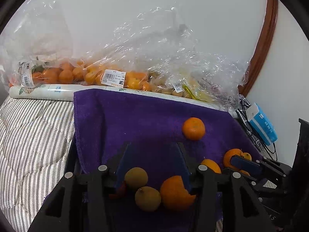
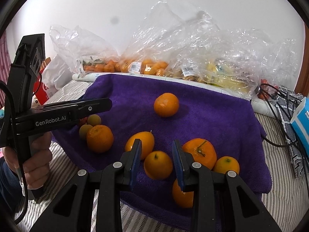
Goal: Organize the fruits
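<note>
Loose fruit scattered on your purple towel [image 2: 202, 108], bags [image 2: 193, 58] far behind unsorted; left hand-held gripper [image 1: 152, 164] part-open, empty; right hand-held gripper [image 2: 156, 159] narrow, straddling a small orange [image 2: 158, 165], no grip evident.

Bed with striped grey-and-white quilted cover [image 2: 280, 193]: bore a purple terry towel [image 2: 212, 116], a white printed paper roll [image 1: 38, 94], clear plastic fruit bags [image 1: 135, 73], a blue-and-white tissue pack [image 1: 262, 125], black cables [image 2: 270, 100].
</note>
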Available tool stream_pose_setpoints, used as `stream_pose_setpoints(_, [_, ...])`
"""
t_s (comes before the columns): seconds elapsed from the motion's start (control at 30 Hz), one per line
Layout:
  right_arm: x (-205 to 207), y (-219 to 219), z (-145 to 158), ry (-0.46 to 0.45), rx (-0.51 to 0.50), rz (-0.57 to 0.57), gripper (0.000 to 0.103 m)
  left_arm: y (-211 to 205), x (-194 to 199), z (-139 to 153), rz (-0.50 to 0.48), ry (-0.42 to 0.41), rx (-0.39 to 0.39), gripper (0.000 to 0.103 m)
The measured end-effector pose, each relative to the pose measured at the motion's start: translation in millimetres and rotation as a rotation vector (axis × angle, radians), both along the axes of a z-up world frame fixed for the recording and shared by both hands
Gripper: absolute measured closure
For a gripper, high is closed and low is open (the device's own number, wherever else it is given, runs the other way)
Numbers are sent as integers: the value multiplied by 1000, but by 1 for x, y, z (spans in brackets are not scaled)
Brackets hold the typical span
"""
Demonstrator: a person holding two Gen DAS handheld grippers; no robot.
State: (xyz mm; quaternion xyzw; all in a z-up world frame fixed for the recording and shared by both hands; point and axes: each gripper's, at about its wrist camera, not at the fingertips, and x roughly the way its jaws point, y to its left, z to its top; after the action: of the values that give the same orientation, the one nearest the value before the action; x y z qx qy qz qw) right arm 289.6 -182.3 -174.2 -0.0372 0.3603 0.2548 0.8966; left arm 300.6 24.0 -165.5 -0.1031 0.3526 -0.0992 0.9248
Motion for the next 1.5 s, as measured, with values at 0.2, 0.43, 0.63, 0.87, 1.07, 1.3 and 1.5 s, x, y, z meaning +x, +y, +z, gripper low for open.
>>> stream_pose_setpoints(0.2, [-5,-4,6,-23,42,0,65,3,-3,1,15,4,-8,57])
stream_pose_setpoints(0.43, [-7,-11,28,-38,74,-57,59,6,-17,14,29,-7,-10,55])
stream_pose_setpoints(0.63, [-36,-19,78,-105,70,-136,39,12,-44,44,46,-25,-39,46])
stream_pose_setpoints(0.87, [-92,-31,116,-145,54,-249,23,7,-97,80,89,-55,41,38])
stream_pose_setpoints(1.07, [-140,-39,138,-165,13,-312,22,2,-156,113,121,-113,57,31])
stream_pose_setpoints(1.3, [-183,-61,151,-116,89,-366,22,-7,-210,127,119,-122,71,27])
stream_pose_setpoints(1.5, [-210,-69,154,-133,97,-405,8,-12,-241,136,153,-148,110,17])
